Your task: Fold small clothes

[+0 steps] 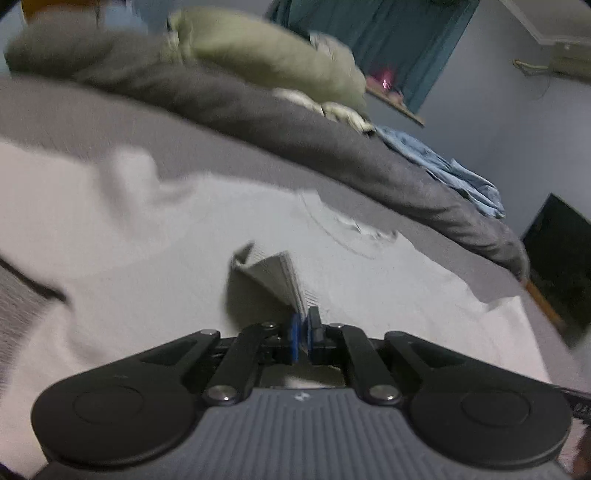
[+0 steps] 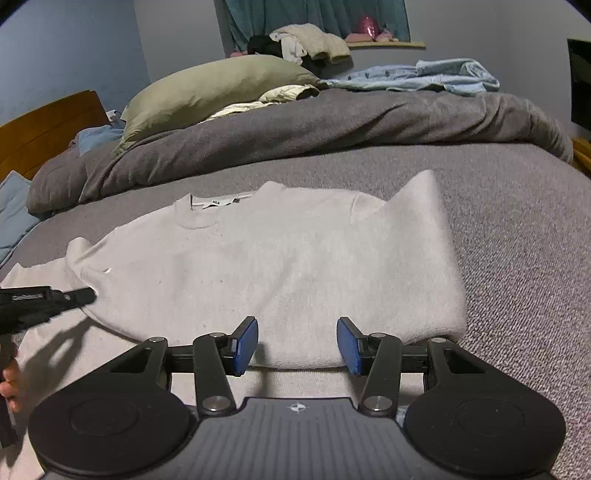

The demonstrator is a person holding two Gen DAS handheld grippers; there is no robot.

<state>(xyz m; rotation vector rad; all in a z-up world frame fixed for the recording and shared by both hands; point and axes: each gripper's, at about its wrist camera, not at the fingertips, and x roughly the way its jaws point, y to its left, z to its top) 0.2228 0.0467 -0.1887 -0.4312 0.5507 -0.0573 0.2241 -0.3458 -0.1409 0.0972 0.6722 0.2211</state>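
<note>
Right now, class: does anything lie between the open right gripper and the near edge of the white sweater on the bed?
Nothing visible does. The right gripper is open with the white sweater's folded near edge just ahead of its pads, only bare cloth between. The left gripper is off to the side, shut on the sweater's ribbed edge.

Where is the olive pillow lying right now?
In the right wrist view, the olive pillow lies at the upper left, on the grey blanket, beyond the white sweater.

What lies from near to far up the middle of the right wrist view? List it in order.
right gripper → white sweater → bare grey bed cover → rumpled dark grey blanket → light blue garment → teal curtain
</note>
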